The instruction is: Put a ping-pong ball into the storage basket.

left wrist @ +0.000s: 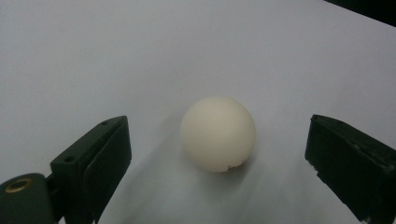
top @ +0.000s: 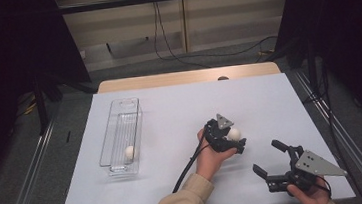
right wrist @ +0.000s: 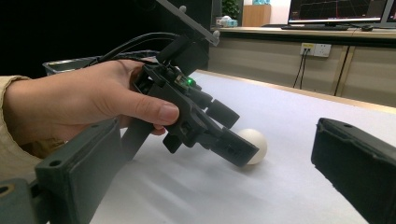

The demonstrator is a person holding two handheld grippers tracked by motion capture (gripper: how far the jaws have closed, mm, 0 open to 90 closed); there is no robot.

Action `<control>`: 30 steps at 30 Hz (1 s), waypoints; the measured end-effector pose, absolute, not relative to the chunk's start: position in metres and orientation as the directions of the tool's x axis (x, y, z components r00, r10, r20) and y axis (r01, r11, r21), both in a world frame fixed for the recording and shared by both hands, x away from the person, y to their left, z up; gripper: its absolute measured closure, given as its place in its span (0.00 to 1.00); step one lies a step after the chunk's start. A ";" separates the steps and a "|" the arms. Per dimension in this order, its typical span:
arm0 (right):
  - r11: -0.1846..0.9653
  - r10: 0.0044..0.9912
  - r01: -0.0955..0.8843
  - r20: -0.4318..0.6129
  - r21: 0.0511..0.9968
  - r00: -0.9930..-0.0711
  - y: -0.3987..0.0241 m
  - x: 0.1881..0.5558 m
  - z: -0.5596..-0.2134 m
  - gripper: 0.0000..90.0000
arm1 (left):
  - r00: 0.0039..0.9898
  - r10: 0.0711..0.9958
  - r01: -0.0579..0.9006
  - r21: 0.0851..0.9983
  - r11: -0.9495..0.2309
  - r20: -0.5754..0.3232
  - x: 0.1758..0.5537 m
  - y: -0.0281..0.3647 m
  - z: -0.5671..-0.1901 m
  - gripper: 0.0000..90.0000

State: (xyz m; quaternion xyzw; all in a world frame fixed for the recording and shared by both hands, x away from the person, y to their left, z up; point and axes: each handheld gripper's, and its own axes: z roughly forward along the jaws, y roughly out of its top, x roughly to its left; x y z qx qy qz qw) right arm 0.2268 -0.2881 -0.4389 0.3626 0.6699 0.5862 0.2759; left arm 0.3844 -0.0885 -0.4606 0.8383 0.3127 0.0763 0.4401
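Note:
A white ball (left wrist: 218,134) rests on the white table sheet (top: 179,107), right of centre. My left gripper (top: 235,140) is held low over it, open. Its two jaws stand on either side of the ball with gaps on both sides. In the right gripper view, a left-gripper fingertip (right wrist: 236,150) sits in front of the ball (right wrist: 256,143) near the sheet. My right gripper (top: 266,156) is open near the front right of the table, with nothing between its jaws. A second white ball (top: 129,152) lies in a clear plastic tray (top: 103,139) at the left.
The tray is long and narrow, running front to back on the left half of the sheet. A cable (top: 188,169) trails from the left gripper toward the front edge. Beyond the table's far wooden edge (top: 186,77) are floor cables and dark stands.

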 end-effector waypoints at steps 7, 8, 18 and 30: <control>0.050 0.809 0.163 0.055 0.985 -0.585 -0.288 0.227 -0.439 0.02 | 0.793 0.593 0.456 0.784 -0.421 -0.143 0.385 -0.090 -0.462 0.09; 0.051 0.809 0.163 0.055 0.985 -0.585 -0.288 0.227 -0.439 0.02 | 0.793 0.593 0.457 0.784 -0.421 -0.144 0.385 -0.090 -0.463 0.10; 0.050 0.809 0.163 0.056 0.985 -0.586 -0.288 0.227 -0.439 0.02 | 0.797 0.589 0.450 0.785 -0.427 -0.136 0.387 -0.092 -0.463 0.16; 0.049 0.809 0.163 0.056 0.985 -0.585 -0.288 0.227 -0.439 0.02 | 0.800 0.582 0.457 0.776 -0.434 -0.146 0.388 -0.094 -0.464 0.26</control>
